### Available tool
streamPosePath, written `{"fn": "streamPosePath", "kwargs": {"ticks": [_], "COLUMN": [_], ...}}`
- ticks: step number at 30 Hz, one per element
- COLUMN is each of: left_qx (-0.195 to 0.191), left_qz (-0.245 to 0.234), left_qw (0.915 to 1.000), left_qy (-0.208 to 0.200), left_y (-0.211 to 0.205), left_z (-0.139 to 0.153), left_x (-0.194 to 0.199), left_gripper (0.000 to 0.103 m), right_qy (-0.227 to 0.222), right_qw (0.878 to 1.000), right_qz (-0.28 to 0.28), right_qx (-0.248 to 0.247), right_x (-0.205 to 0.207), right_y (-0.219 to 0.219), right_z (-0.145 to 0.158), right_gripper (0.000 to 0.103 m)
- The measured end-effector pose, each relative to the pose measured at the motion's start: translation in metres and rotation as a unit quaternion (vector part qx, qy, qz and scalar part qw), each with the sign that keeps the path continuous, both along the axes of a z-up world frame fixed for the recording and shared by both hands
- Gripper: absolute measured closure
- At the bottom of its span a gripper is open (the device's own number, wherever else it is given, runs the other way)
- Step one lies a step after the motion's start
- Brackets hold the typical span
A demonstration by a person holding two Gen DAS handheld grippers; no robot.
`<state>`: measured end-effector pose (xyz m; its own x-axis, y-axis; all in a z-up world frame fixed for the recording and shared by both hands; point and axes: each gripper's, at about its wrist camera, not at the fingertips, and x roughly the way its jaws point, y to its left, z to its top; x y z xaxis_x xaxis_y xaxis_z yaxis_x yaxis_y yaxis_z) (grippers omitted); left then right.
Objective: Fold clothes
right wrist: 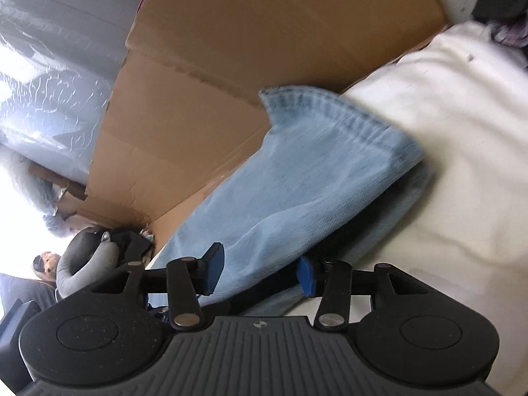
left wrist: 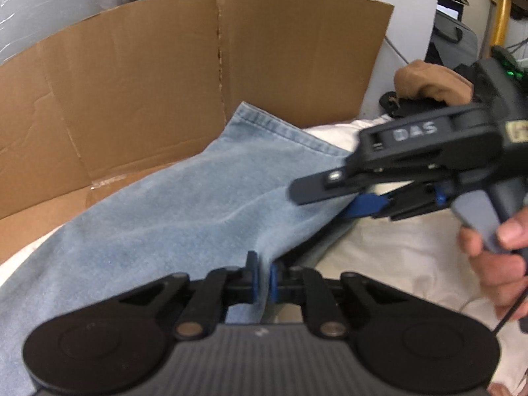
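A pair of light blue jeans (left wrist: 184,204) lies across a cream-white padded surface (left wrist: 406,250). In the left wrist view the one visible leg runs as a long strip from the near left up to the far right, and its stitched hem (left wrist: 283,132) points away toward a cardboard box (left wrist: 138,76).

The left gripper (left wrist: 262,277) is clenched on a fold of the denim at the near edge, with the cloth pinched between its blue pads.

The right gripper (right wrist: 260,272) reaches in from the right, held by a hand (left wrist: 495,257). It has let go: the denim passes between its parted blue pads (right wrist: 211,272), and the pads do not press on it.

The open box stands just behind the jeans, its tall brown flaps walling off the far side. A tan, rounded object (left wrist: 425,81) sits at the far right, beside dark luggage (left wrist: 452,36).
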<state>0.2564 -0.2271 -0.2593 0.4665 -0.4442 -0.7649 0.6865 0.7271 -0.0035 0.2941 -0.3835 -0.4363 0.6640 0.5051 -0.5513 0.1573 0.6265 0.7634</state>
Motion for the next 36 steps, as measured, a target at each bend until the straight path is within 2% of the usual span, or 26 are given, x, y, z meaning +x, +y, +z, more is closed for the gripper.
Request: {"fn": "streamPosePath", "kwargs": {"ticks": [3, 6, 9, 11, 15, 23, 31, 36], "left_qx": [0.013, 0.04, 0.059, 0.072, 0.097, 0.123, 0.144, 0.164], "left_qz": [-0.006, -0.006, -0.007, -0.004, 0.002, 0.021, 0.043, 0.065], "left_qw": [0.9999, 0.9992, 0.9982, 0.9974, 0.9952, 0.9921, 0.9883, 0.9841], "left_qy": [0.002, 0.0, 0.001, -0.001, -0.011, -0.016, -0.026, -0.021], "left_y": [-0.001, -0.001, 0.001, 0.004, 0.011, 0.035, 0.063, 0.086], "left_z": [-0.003, -0.009, -0.015, -0.019, -0.026, -0.023, -0.023, -0.026], "left_x": [0.0, -0.002, -0.005, -0.007, -0.013, -0.025, -0.041, -0.042], "left_gripper": [0.093, 0.083, 0.081, 0.073, 0.071, 0.058, 0.057, 0.056], "right_qy": [0.035, 0.049, 0.056, 0.06, 0.063, 0.058, 0.052, 0.062], "right_qw": [0.999, 0.999, 0.998, 0.997, 0.997, 0.995, 0.992, 0.992], "right_qz": [0.011, 0.018, 0.016, 0.016, 0.023, 0.064, 0.103, 0.107], "right_qx": [-0.001, 0.014, 0.031, 0.037, 0.04, 0.049, 0.046, 0.032], "right_x": [0.005, 0.002, -0.001, -0.003, -0.007, -0.005, -0.006, -0.013], "right_y": [0.008, 0.009, 0.006, 0.006, 0.008, 0.029, 0.056, 0.063], "right_z": [-0.012, -0.019, -0.021, -0.021, -0.02, -0.017, -0.014, -0.019], "right_gripper": [0.045, 0.045, 0.045, 0.045, 0.045, 0.044, 0.044, 0.046]}}
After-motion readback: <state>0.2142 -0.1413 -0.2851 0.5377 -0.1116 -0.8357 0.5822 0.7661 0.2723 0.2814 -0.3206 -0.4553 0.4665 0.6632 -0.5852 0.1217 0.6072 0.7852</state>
